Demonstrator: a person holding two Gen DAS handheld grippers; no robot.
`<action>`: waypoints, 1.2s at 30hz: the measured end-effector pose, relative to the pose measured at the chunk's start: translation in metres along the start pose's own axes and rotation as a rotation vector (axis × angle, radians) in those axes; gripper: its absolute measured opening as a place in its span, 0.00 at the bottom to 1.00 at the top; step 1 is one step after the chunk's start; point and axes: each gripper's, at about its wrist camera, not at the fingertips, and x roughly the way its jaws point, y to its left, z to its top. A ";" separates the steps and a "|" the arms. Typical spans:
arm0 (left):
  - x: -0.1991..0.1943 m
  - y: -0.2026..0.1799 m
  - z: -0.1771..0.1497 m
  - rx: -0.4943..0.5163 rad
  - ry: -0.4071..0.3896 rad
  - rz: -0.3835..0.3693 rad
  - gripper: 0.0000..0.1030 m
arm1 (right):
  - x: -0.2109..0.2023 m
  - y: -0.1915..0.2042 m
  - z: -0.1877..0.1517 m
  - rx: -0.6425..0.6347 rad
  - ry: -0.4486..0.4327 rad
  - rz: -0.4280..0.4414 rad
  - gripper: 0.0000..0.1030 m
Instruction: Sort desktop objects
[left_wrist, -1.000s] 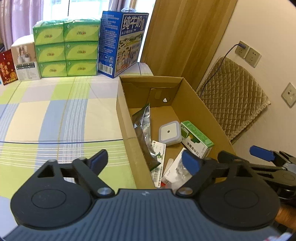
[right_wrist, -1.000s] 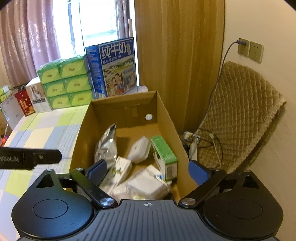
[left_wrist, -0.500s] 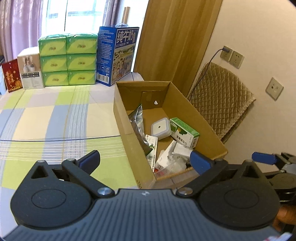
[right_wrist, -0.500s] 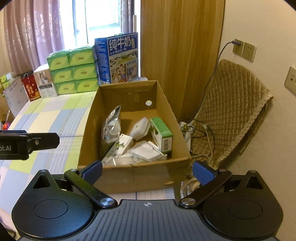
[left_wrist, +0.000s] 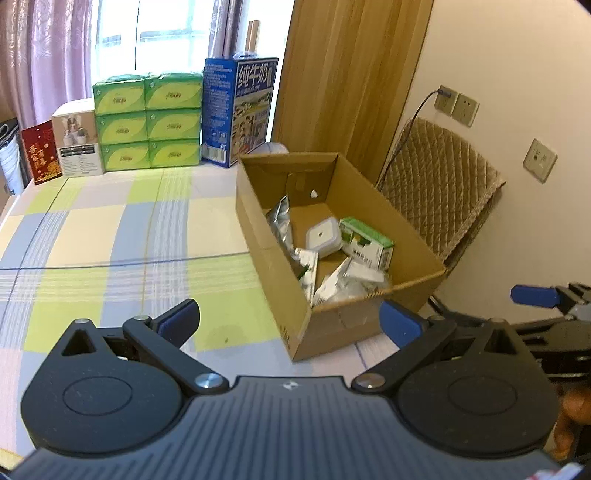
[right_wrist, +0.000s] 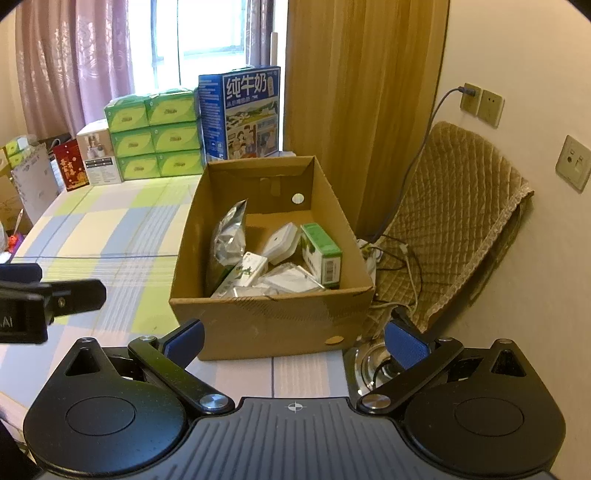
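Observation:
An open cardboard box (right_wrist: 266, 325) (left_wrist: 273, 258) stands at the table's right edge. Inside lie a silver foil bag (right_wrist: 229, 240) (left_wrist: 282, 221), a white square case (right_wrist: 282, 238) (left_wrist: 322, 236), a green-and-white carton (right_wrist: 321, 254) (left_wrist: 365, 247), a small white carton (right_wrist: 247, 275) and white packets (right_wrist: 291, 278). My left gripper (left_wrist: 290, 321) is open, held back from the box's near corner, with nothing between its fingers. In front of the box's near wall my right gripper (right_wrist: 293, 338) is open and holds nothing.
Green tissue packs (left_wrist: 147, 122), a blue milk carton box (left_wrist: 238, 110), a white box (left_wrist: 77, 138) and a red card (left_wrist: 40, 151) line the table's far edge. The checked tablecloth (left_wrist: 110, 240) is bare. A quilted chair (right_wrist: 454, 221), cables and wall sockets stand right of the table.
Both grippers have drawn back from over the box toward the near edge of the table, so the whole box now shows. Both stayed open and holding nothing.

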 end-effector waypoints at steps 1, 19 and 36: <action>-0.002 0.000 -0.002 0.002 0.000 -0.001 0.99 | -0.001 0.001 -0.001 0.001 0.000 0.003 0.98; -0.014 0.009 -0.031 -0.002 0.022 0.046 0.99 | -0.021 0.008 -0.010 0.015 -0.007 0.030 0.98; -0.012 0.005 -0.032 0.010 0.020 0.043 0.99 | -0.018 0.008 -0.012 0.028 0.000 0.032 0.98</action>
